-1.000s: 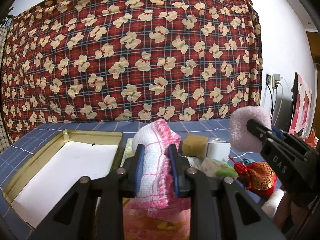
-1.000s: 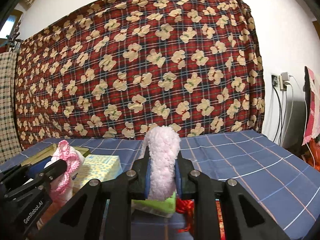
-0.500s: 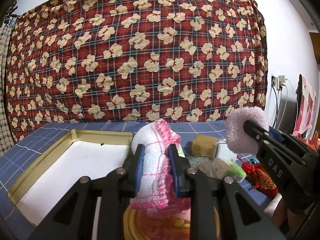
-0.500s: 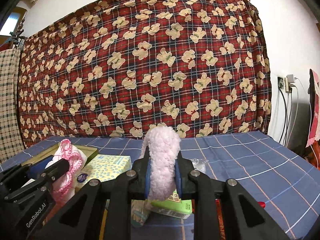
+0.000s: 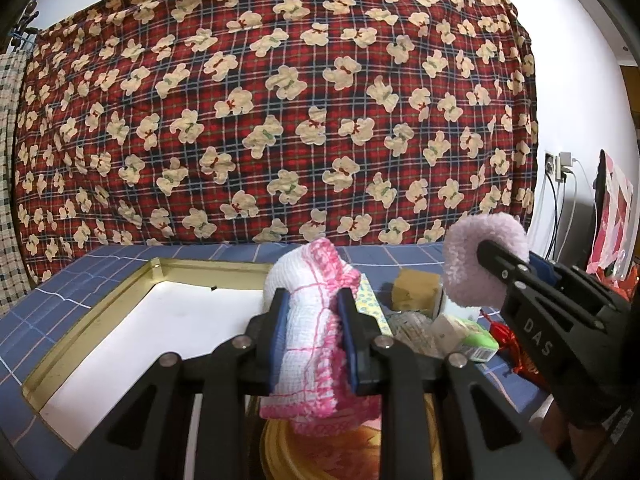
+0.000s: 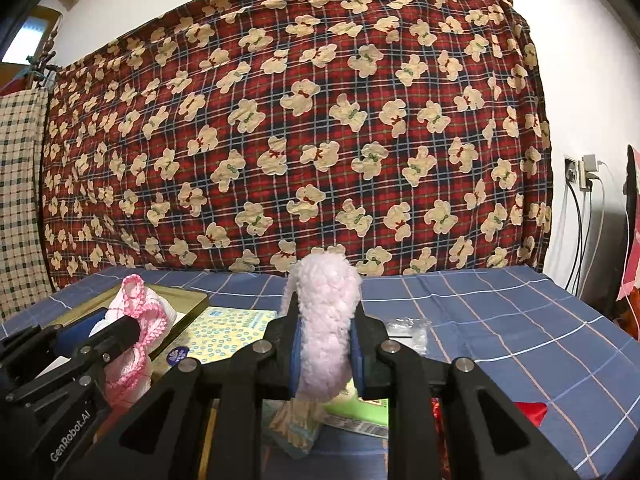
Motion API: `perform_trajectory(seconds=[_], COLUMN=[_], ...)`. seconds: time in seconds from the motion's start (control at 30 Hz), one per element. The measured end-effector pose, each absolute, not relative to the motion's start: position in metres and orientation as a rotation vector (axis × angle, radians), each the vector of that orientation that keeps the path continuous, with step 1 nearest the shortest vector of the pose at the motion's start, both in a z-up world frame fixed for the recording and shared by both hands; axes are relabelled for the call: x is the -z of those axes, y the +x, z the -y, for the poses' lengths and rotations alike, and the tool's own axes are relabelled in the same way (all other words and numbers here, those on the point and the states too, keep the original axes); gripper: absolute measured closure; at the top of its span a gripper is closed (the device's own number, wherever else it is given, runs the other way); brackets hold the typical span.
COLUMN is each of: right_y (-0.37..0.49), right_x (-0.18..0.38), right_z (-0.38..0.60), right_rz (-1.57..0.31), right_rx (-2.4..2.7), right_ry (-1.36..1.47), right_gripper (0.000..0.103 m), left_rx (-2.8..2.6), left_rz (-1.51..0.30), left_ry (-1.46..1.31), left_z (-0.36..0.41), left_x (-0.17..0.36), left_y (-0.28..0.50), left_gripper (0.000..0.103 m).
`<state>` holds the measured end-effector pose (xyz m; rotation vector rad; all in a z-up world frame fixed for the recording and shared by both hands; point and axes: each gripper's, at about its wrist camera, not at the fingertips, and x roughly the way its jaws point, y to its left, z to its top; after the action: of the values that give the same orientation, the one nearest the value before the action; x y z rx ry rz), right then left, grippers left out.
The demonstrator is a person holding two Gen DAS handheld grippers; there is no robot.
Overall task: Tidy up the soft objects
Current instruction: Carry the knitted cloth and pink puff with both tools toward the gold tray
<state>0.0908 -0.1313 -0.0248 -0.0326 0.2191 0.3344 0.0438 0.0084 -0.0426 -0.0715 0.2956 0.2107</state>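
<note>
Between my left gripper's (image 5: 314, 336) two blue pads sits one white knitted cloth with pink crochet edging (image 5: 310, 320), pinched tight, its loose end hanging below the jaws over a round yellow tin lid (image 5: 280, 452) at the near edge. From the right wrist view I see that same left gripper (image 6: 120, 330) at the near left, the cloth (image 6: 136, 328) bunched around its tip.

My right gripper (image 6: 326, 348) is clamped on one fluffy pale pink scrunchie (image 6: 326, 320), which stands upright between the pads and bulges above them. In the left wrist view the right gripper (image 5: 486, 256) comes in from the right with the scrunchie (image 5: 476, 264) at its tip, held above the clutter.

Left of the cloth lies one gold-rimmed rectangular tray (image 5: 92, 320) with a white floor. Just right of the tray I count one yellow patterned tissue pack (image 6: 224, 332), flat on the blue checked tablecloth (image 6: 500, 320). Farther right in the left wrist view are one brown sponge-like block (image 5: 416, 290), one green-and-white packet (image 5: 468, 338) and one red tasselled ornament (image 5: 516, 344), all close together. One clear crumpled plastic wrapper (image 6: 408, 328) lies just right of my right gripper.

Across the far side hangs one red plaid blanket printed with cream bears (image 5: 280, 120). One wall socket with a white charger and cables (image 6: 584, 172) is at the far right.
</note>
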Motion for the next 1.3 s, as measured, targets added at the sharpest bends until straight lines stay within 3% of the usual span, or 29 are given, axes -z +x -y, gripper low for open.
perform_trajectory(seconds=[1.3], right_y=[0.076], right_x=[0.027], right_z=[0.079], right_rz=[-0.215], right_rx=[-0.494], right_ry=[-0.116], right_gripper=[0.081], left_rx=[-0.263], left_rz=[-0.325], left_ry=[-0.171], left_z=[-0.068], left_x=[0.047], left_y=[0.024], left_gripper=[0.08])
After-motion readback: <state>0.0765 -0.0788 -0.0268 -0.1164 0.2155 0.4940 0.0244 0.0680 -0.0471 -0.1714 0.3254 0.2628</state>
